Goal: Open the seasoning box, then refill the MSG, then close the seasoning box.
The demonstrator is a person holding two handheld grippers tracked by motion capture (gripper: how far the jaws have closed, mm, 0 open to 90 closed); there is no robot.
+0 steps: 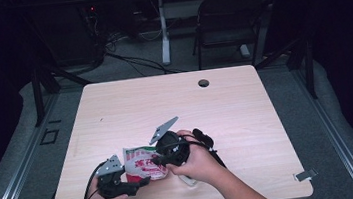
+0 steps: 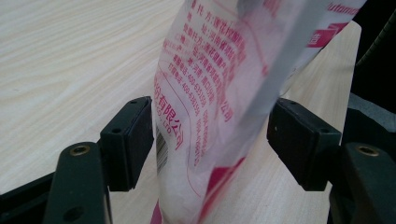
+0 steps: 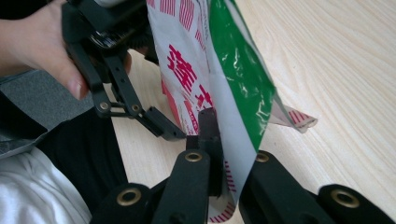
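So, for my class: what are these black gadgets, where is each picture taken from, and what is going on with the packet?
A person holds hand-worked tongs in each hand at a wooden table. One picture looks down from above; the other two come from cameras riding on each tool. The right tongs are clamped shut on a red, white and green plastic packet, lifting it edge-up. The left tongs stand open around the packet's other end, their pads not pressing it.

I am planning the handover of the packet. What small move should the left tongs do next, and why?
Probably close the left tongs: their pads stand open on both sides of the packet, while the right tongs pinch it.
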